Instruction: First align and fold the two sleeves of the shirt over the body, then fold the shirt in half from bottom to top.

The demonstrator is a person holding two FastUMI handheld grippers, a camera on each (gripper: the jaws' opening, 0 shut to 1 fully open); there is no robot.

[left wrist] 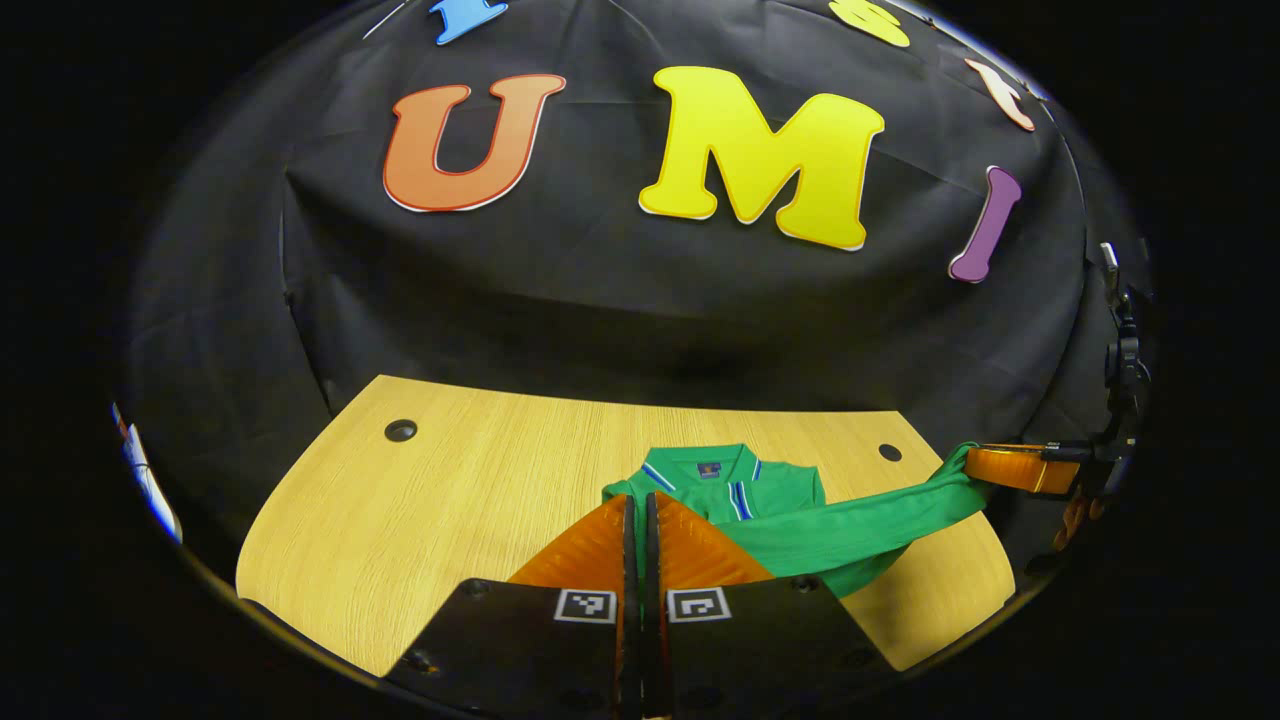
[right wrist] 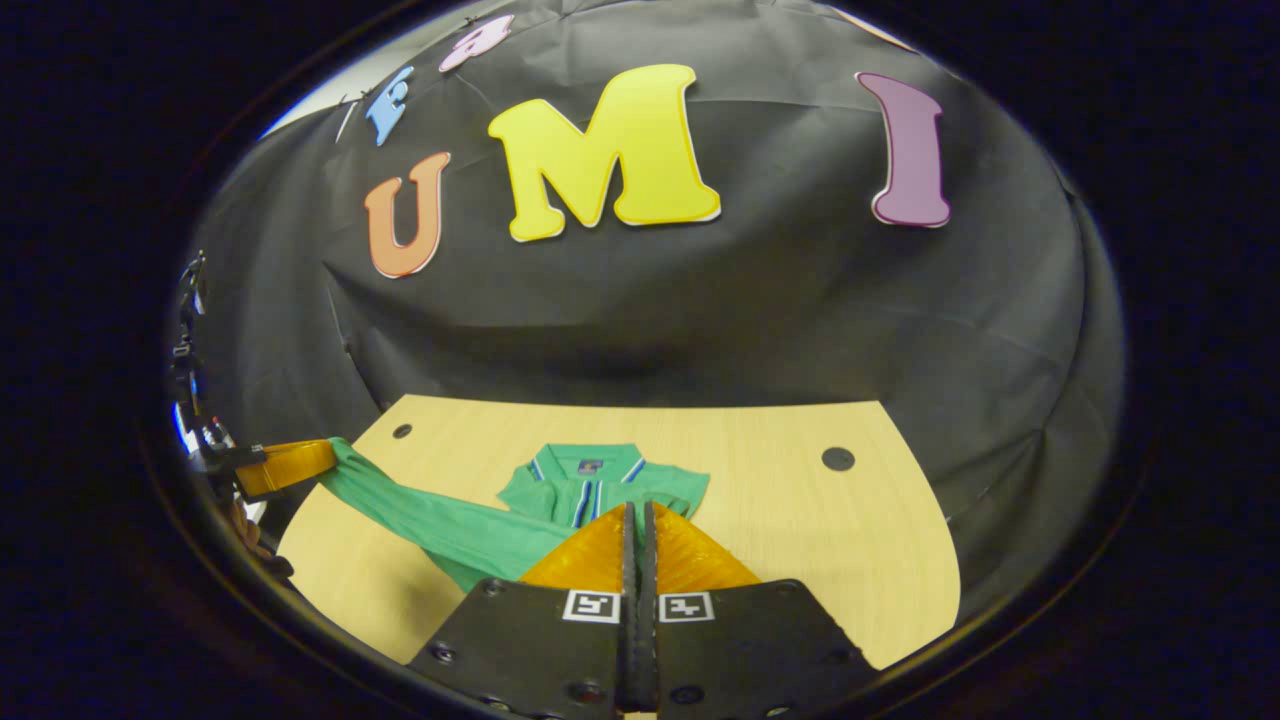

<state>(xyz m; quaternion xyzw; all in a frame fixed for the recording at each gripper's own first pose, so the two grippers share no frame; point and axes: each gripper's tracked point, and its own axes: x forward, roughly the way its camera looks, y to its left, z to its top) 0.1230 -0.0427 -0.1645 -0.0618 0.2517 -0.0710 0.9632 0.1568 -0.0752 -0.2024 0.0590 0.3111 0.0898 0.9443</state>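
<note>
Shirt (left wrist: 720, 485), green with a striped collar, lies on the table (left wrist: 450, 500) with its collar toward the black wall. Its lower part is hidden behind the claws.

In the left gripper view, the left claw (left wrist: 640, 505) sits low over the near part of the shirt with its fingers pressed together. No cloth can be made out between them from this angle. A long green stretch, seemingly a sleeve (left wrist: 870, 525), runs from just beside this claw out to the right. There the right claw (left wrist: 975, 465) pinches its end, lifted off the table near the edge.

In the right gripper view, the shirt (right wrist: 590, 480) is again mid-table (right wrist: 800, 520), and the right claw (right wrist: 636, 515) also shows its fingers together. A sleeve (right wrist: 430, 520) stretches from beside it to the left, where the left claw (right wrist: 322, 457) grips its end, raised near the table edge. I cannot tell whether the two views show one sleeve or two.

A dark round hole (right wrist: 838, 459) sits in the table to the right of the shirt.
</note>
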